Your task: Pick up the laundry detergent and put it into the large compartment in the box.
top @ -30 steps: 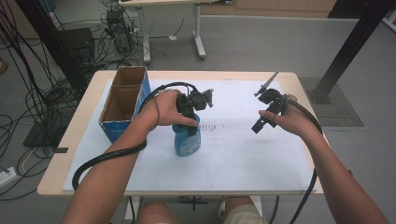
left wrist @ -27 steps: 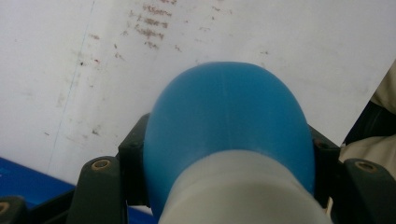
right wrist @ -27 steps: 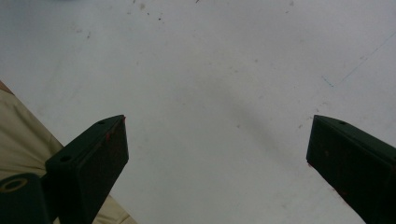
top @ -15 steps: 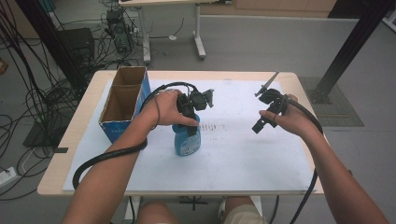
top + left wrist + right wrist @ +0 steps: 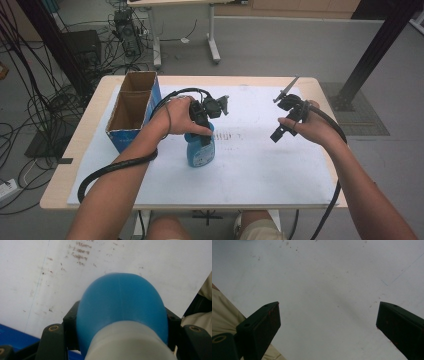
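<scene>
A: Left gripper [image 5: 202, 131]?
B: Jaws clamped on the blue spray bottle [image 5: 200, 150], upright mid-counter [image 5: 260, 175] beside the cardboard box [image 5: 131, 112].
A: Right gripper [image 5: 280, 131]?
B: Jaws apart, nothing between, above white sheet.

Blue bottle [image 5: 200, 152]: translucent plastic, pale neck, upright, standing on white sheet, centre-left of high view, label facing viewer.

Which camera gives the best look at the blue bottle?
The high view: the blue bottle stands whole on the white sheet, its neck clamped by the left gripper. The left gripper view gives a blurred close-up of its shoulder. The right gripper view looks at bare sheet.
</scene>
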Motion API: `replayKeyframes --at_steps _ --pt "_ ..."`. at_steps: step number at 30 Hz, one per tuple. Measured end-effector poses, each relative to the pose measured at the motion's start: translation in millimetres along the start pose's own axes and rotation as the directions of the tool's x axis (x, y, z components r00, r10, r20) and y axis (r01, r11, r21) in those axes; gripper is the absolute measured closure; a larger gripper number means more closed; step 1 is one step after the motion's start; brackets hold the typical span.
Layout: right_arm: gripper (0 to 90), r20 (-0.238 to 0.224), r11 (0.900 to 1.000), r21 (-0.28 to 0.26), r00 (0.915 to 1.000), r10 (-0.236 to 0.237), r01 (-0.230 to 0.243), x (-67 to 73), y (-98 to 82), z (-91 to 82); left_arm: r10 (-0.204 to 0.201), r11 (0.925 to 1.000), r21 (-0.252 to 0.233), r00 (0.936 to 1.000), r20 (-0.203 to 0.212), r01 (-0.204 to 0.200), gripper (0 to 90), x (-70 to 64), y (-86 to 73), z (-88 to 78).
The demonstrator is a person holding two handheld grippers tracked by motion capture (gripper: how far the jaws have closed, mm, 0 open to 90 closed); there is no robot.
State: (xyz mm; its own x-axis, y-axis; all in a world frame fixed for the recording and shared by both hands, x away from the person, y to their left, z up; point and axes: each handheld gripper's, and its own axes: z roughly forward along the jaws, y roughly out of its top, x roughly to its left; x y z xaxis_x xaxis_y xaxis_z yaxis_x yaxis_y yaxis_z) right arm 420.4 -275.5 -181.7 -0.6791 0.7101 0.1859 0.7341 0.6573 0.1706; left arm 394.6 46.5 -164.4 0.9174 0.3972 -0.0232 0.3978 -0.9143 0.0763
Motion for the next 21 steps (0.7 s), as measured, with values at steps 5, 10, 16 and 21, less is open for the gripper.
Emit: replayKeyframes --at_steps 5,10,16,21 --pt "5.6 0.002 1.000 0.000 1.0000 0.001 -0.001 0.5 0.3 -0.5 0.005 1.0000 0.003 1.0000 0.001 -0.005 37.2 0.7 0.4 -0.3" --pt "5.6 0.002 1.000 0.001 1.0000 0.004 -0.004 0.9 0.8 0.1 0.003 1.0000 -0.001 1.0000 0.004 -0.003 37.2 1.3 -0.6 -0.3" --pt "5.5 0.003 1.000 0.001 1.0000 0.002 -0.002 1.2 1.1 0.1 0.000 1.0000 -0.006 1.0000 0.004 0.000 37.2 1.0 -1.6 -0.1" --pt "5.5 0.003 1.000 0.000 1.0000 0.003 -0.003 1.9 1.3 -0.4 0.000 1.0000 -0.004 1.0000 0.003 0.000 37.2 0.4 -1.0 -0.1"
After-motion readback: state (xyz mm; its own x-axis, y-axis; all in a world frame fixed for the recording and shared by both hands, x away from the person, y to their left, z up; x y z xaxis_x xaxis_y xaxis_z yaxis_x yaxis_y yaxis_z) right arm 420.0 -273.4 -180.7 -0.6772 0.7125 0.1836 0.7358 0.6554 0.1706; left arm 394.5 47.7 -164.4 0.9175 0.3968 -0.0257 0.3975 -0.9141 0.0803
